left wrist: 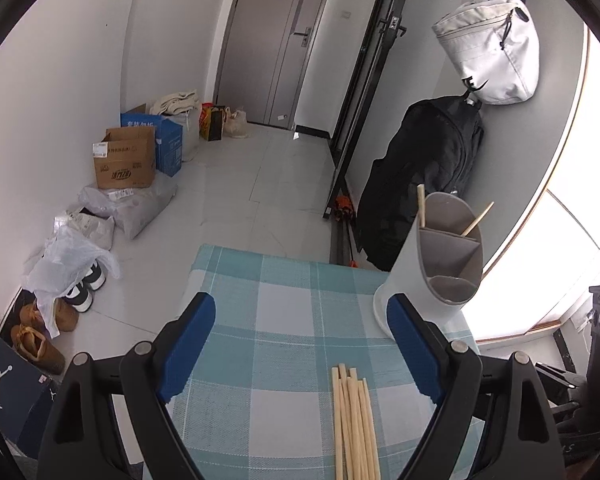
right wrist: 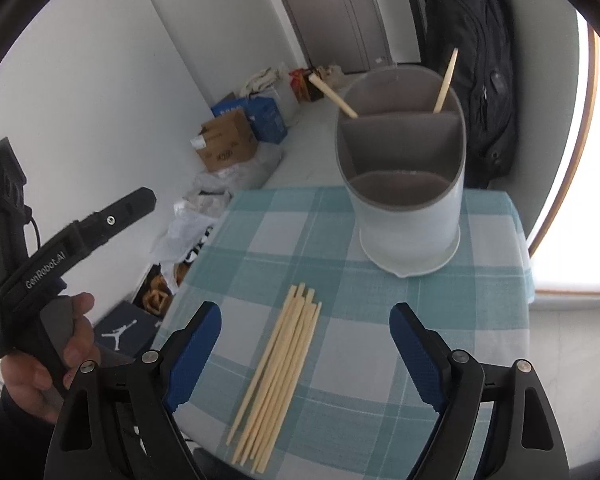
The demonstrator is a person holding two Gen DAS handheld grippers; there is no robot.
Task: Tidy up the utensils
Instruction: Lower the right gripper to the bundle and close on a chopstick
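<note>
A bundle of several wooden chopsticks (right wrist: pixel 278 376) lies on the blue-checked tablecloth (right wrist: pixel 380 320); it also shows in the left wrist view (left wrist: pixel 354 424). A white utensil holder (right wrist: pixel 406 192) with grey divided compartments stands at the table's far side, with two chopsticks (right wrist: pixel 446 80) in its rear compartment. It also shows in the left wrist view (left wrist: pixel 432 264). My right gripper (right wrist: pixel 304 344) is open and empty, hovering over the bundle. My left gripper (left wrist: pixel 300 340) is open and empty, just left of the chopsticks.
The small table ends close on the left and far sides. Cardboard boxes (left wrist: pixel 126 158), plastic bags and shoes (left wrist: pixel 40 336) lie on the floor to the left. A black backpack (left wrist: pixel 424 176) hangs behind the holder. The left gripper's body (right wrist: pixel 48 264) is at the table's left.
</note>
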